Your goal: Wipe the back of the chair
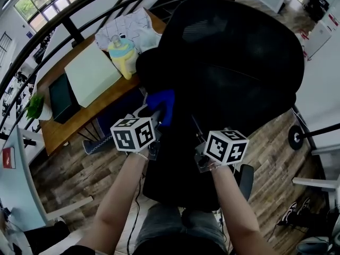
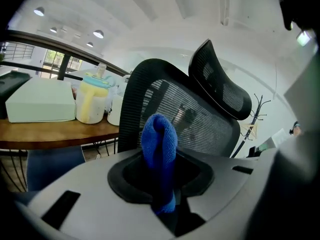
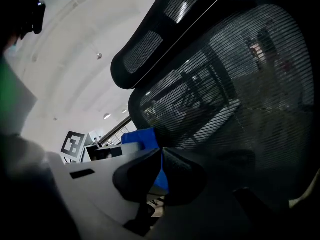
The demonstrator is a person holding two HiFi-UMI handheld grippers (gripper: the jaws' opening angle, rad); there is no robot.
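Observation:
The black mesh office chair (image 1: 228, 62) fills the head view, its back (image 2: 195, 119) and headrest (image 2: 222, 86) turned toward me. My left gripper (image 1: 155, 116) is shut on a folded blue cloth (image 1: 162, 104), which stands up between its jaws (image 2: 160, 149) a short way in front of the left edge of the chair back. My right gripper (image 1: 201, 152) sits low by the middle of the chair back (image 3: 235, 99); its dark pads (image 3: 145, 176) stand almost together with nothing gripped. Past them I see the blue cloth (image 3: 140, 137).
A wooden desk (image 1: 106, 97) stands to the left of the chair with a yellow and blue bottle (image 1: 121, 54), a pale box (image 1: 90, 72) and a dark flat case (image 1: 61, 97). A black railing (image 1: 64, 20) curves behind it. Shoes (image 1: 291, 212) lie on the plank floor at right.

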